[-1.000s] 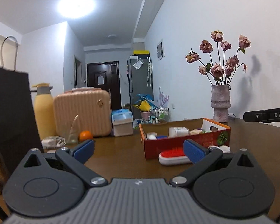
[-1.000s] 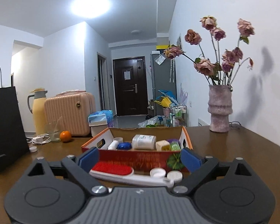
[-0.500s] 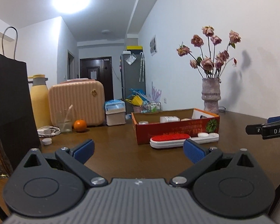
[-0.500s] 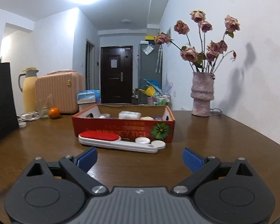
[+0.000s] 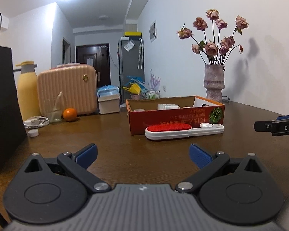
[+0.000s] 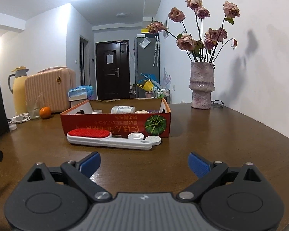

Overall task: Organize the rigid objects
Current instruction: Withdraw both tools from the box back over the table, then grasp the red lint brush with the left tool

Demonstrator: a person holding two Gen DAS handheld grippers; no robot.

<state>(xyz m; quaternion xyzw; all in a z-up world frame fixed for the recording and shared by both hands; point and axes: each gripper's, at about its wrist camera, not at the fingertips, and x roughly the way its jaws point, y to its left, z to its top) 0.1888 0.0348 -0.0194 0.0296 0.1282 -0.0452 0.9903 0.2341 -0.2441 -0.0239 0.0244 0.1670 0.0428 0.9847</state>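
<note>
Both the left tool (image 5: 142,154) and the right tool (image 6: 144,163) hung spread wide and empty above the table (image 6: 212,144). The lint brush (image 6: 109,138), smooth white plastic with a red felt pad, lay against the cardboard box (image 6: 115,124). Its low, slick handle could have slipped from the pads, and nudging it might have scattered the two bottle caps (image 6: 144,137) touching it.

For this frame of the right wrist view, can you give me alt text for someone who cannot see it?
An open right gripper, holding nothing, points across a brown table at a white lint brush with a red pad and two white caps lying in front of a red cardboard box. A vase of dried roses stands behind on the right.
</note>
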